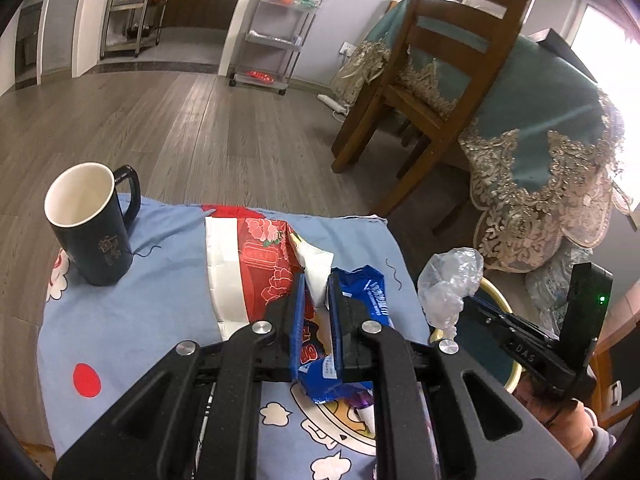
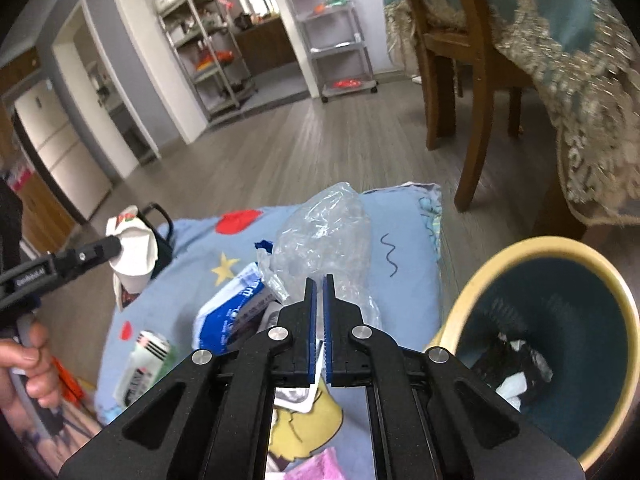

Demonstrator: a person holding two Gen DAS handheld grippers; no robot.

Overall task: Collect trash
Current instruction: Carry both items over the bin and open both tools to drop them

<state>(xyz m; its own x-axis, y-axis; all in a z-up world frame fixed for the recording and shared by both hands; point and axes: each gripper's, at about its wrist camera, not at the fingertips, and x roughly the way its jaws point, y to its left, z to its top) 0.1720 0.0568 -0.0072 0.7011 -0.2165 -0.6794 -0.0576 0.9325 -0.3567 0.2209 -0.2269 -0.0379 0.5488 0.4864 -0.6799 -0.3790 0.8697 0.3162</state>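
1. Left gripper (image 1: pixel 316 300) is pinched tight on a red & white paper (image 1: pixel 256 268), holding it up over the blue cloth (image 1: pixel 140 300), near the far edge.
2. Right gripper (image 2: pixel 319 304) is closed tight on a clear bag (image 2: pixel 324 236), above the cloth's right edge, just beside the bin (image 2: pixel 532 248).
3. Bag looks v. light, soft, crinkly & slippery. It hangs off the tips, long way pointing away from the gripper. Best to grip a bunched bit, not a thin flap.
4. Paper is light, bendy, creased. Its long side runs from near to far.
5. Blue wrapper (image 2: pixel 236 304) lies mid-cloth, not picked up yet.
6. Mug (image 1: pixel 92 224) at the far left corner isn't trash, I think.
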